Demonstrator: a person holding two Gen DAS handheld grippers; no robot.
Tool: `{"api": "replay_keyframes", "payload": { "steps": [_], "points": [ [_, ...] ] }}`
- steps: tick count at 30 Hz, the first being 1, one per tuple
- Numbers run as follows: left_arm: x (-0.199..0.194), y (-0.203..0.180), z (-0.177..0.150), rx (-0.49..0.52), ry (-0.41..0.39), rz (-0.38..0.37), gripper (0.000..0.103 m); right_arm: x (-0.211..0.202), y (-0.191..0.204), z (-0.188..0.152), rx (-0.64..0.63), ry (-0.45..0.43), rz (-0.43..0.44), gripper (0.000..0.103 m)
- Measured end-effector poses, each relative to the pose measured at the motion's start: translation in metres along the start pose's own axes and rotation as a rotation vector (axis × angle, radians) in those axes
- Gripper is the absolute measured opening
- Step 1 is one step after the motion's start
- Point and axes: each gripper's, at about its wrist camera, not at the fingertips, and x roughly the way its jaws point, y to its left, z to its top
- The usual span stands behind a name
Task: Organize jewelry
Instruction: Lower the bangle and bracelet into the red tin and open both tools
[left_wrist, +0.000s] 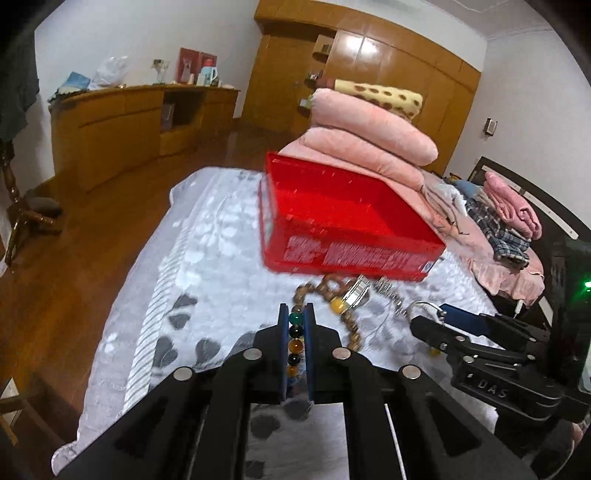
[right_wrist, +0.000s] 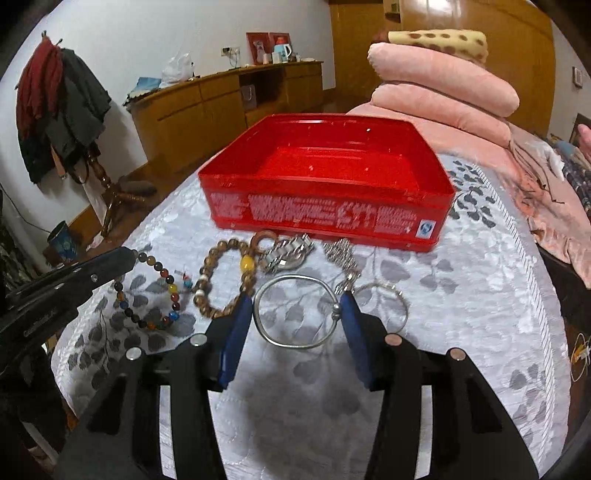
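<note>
An open red box (right_wrist: 325, 184) stands on the bed; it also shows in the left wrist view (left_wrist: 347, 225). In front of it lie a brown bead bracelet (right_wrist: 221, 280), a silver watch (right_wrist: 288, 253), a silver chain (right_wrist: 341, 254) and a thin ring (right_wrist: 384, 302). My left gripper (left_wrist: 296, 314) is shut on a multicoloured bead bracelet (left_wrist: 295, 341), which also shows in the right wrist view (right_wrist: 155, 295). My right gripper (right_wrist: 295, 314) is open, its blue pads on either side of a silver bangle (right_wrist: 295, 312) on the bedspread.
The grey leaf-patterned bedspread (right_wrist: 461, 295) covers the bed. Folded pink blankets (right_wrist: 443, 85) are stacked behind the box. Clothes (left_wrist: 509, 218) lie at the far right. A wooden sideboard (right_wrist: 221, 99) and a coat stand (right_wrist: 62, 110) are across the floor.
</note>
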Motion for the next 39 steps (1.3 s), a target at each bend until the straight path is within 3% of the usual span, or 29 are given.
{"api": "replay_keyframes", "payload": {
  "steps": [16,29,39],
  "points": [
    [0.012,-0.027,0.056,0.008,-0.097,-0.061,0.008,-0.002,-0.033,0.05,0.062,-0.078,-0.021,0.048],
    [0.04,-0.04,0.106,0.008,-0.157,-0.066,0.008,0.017,-0.052,0.095,0.089,-0.103,-0.021,0.048],
    [0.086,-0.032,0.115,-0.022,-0.093,-0.031,0.008,0.05,-0.065,0.117,0.131,-0.072,-0.012,0.048]
  ]
}}
